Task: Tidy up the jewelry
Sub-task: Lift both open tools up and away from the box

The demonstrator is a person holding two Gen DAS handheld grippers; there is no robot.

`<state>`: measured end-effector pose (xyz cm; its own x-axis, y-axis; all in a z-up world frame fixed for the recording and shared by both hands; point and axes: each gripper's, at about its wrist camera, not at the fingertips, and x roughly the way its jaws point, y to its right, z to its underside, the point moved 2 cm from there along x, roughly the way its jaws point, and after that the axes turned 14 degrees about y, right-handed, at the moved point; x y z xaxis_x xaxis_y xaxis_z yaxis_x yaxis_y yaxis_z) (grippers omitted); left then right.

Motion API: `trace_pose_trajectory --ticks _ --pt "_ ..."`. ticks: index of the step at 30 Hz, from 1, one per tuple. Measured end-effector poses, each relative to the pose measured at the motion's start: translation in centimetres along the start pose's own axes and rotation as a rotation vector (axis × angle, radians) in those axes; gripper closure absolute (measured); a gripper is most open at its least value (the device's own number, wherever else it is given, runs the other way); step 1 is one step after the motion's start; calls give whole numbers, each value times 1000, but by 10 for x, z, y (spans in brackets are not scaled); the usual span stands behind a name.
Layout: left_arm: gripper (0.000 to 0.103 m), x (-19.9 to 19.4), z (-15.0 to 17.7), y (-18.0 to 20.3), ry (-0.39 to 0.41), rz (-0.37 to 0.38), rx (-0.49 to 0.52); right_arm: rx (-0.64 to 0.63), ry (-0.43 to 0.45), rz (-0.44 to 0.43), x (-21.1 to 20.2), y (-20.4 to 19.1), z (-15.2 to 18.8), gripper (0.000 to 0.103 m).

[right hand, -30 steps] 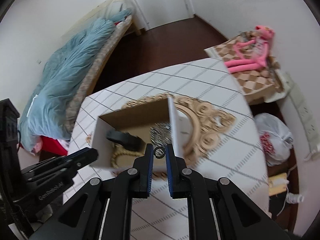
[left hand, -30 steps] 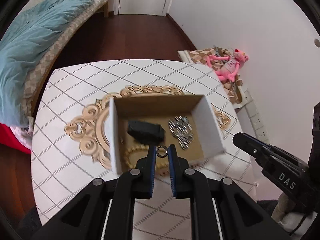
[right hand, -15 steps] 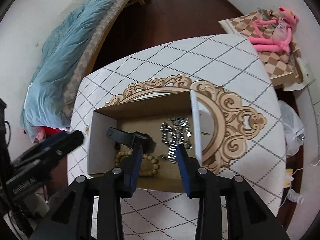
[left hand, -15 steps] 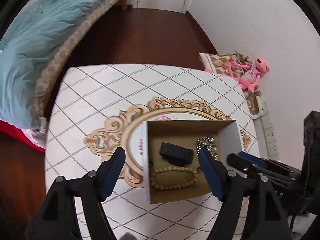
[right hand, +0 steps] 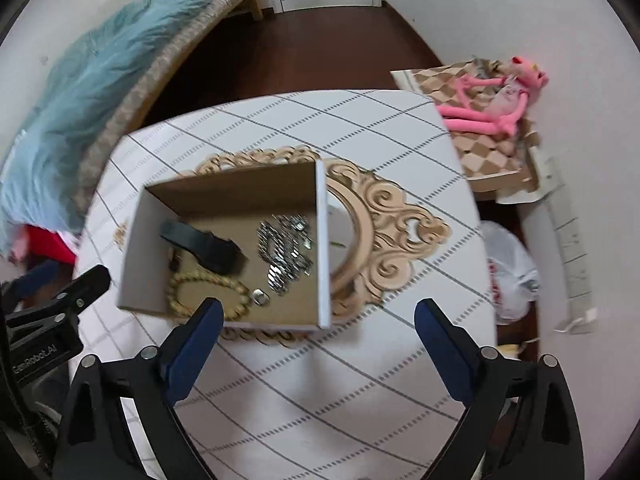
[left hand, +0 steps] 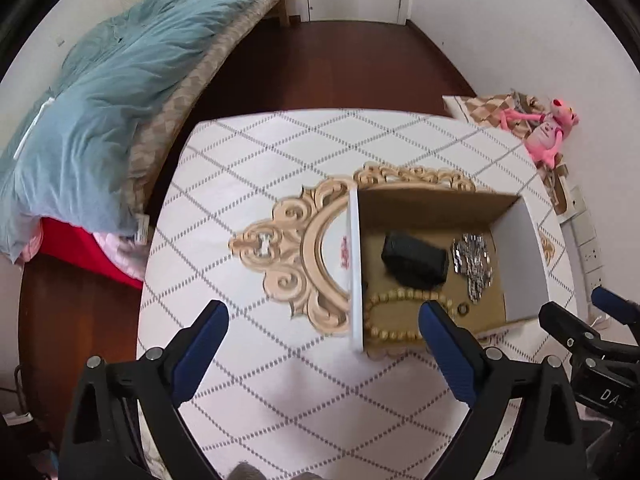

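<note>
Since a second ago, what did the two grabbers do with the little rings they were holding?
Both let go. The left gripper and right gripper opened wide and drew back from the cardboard box. A ring now lies inside by the bead bracelet; I can't find the second ring. The black watch and silver chain stayed put.

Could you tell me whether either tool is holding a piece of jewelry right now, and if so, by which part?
Neither holds anything. The left tool and right tool are both open and empty; the small ring lies in the cardboard box.
</note>
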<state>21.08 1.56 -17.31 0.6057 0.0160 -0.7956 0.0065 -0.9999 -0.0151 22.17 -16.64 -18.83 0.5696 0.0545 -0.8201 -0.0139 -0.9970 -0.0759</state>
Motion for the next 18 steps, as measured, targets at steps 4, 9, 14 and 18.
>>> trace_pose_trajectory --ticks 4,9,14,18 --pt "6 -14 6 2 -2 1 -9 -3 6 21 -15 1 5 5" --pt "6 -45 6 2 28 5 -17 0 53 41 -50 0 2 5" --pt "6 -96 2 0 92 7 -29 -3 126 54 -102 -4 1 5" --pt "6 -139 -1 -2 150 10 -38 9 177 47 -147 -7 2 5"
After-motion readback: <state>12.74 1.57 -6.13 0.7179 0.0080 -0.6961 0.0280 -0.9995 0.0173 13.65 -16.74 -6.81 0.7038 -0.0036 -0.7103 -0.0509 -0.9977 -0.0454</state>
